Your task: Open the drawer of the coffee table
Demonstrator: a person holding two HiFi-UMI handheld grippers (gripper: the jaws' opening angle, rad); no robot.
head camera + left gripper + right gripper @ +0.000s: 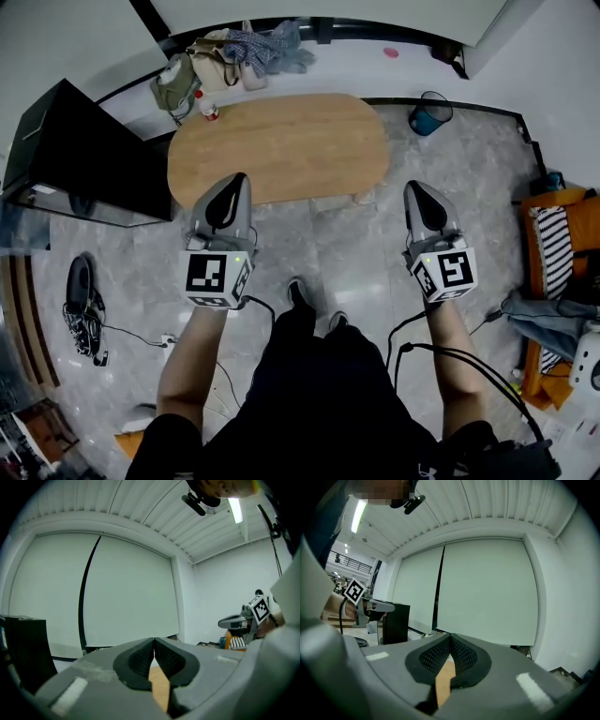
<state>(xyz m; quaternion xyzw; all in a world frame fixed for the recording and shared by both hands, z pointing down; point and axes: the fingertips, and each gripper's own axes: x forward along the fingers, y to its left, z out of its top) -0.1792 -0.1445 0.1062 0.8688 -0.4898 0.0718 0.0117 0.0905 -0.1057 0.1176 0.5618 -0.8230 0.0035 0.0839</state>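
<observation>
Oval light-wood bench (281, 141) stands just ahead on the grey floor (366, 253). No drawer shows from above, so the handhold is probably under the near edge. Expect a rigid, light slide. Left tool (236, 180) and right tool (418, 187) are both pinched closed, empty and touching nothing.

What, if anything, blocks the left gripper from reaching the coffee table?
Probably nothing. The left gripper, its jaws shut, hangs by the coffee table at its near edge, with nothing between them. The drawer itself does not show.
</observation>
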